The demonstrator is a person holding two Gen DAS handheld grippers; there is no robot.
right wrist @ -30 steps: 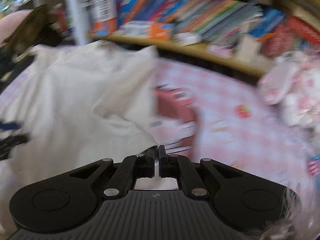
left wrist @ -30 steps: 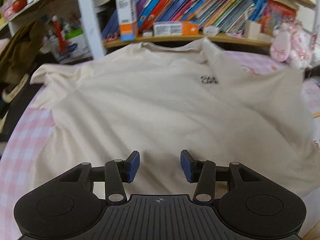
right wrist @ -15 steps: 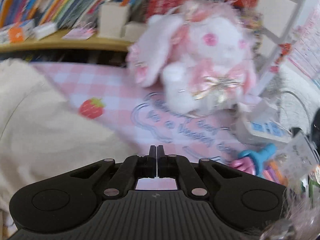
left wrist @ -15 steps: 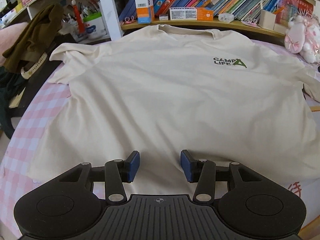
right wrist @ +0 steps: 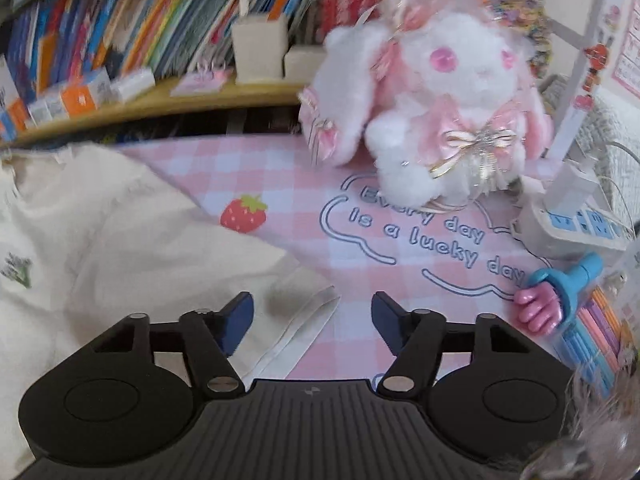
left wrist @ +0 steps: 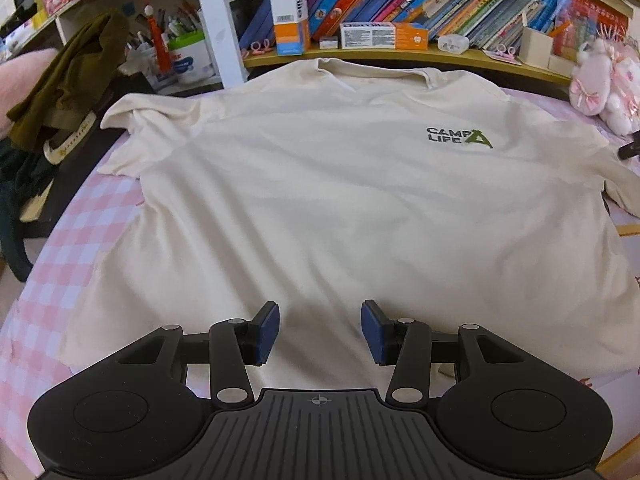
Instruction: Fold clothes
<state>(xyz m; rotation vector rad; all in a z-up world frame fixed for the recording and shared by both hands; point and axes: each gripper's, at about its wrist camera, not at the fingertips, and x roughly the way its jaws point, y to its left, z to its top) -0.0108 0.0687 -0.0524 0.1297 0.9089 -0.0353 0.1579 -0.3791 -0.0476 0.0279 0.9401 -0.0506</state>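
Note:
A cream T-shirt [left wrist: 340,184] with a green "CAMP LIFE" logo [left wrist: 460,138] lies spread flat, front up, on a pink checked cloth [left wrist: 80,248]. My left gripper [left wrist: 320,330] hovers open over the shirt's lower hem with nothing between its blue pads. In the right wrist view the shirt's right sleeve [right wrist: 168,256] lies flat, its hemmed edge [right wrist: 304,320] between and just below the open fingers of my right gripper [right wrist: 313,322], which holds nothing. A dark tip of the right gripper shows at the far right edge of the left wrist view.
A shelf of books and boxes [left wrist: 400,8] runs along the back. Dark clothes [left wrist: 60,92] pile at the left. A pink and white plush rabbit [right wrist: 432,112], a power strip [right wrist: 572,224] and a toy hand [right wrist: 556,296] sit right of the sleeve.
My right gripper has opened and let go of the sleeve, which now lies flat. The shirt has settled spread out. The left gripper stays open over the hem.

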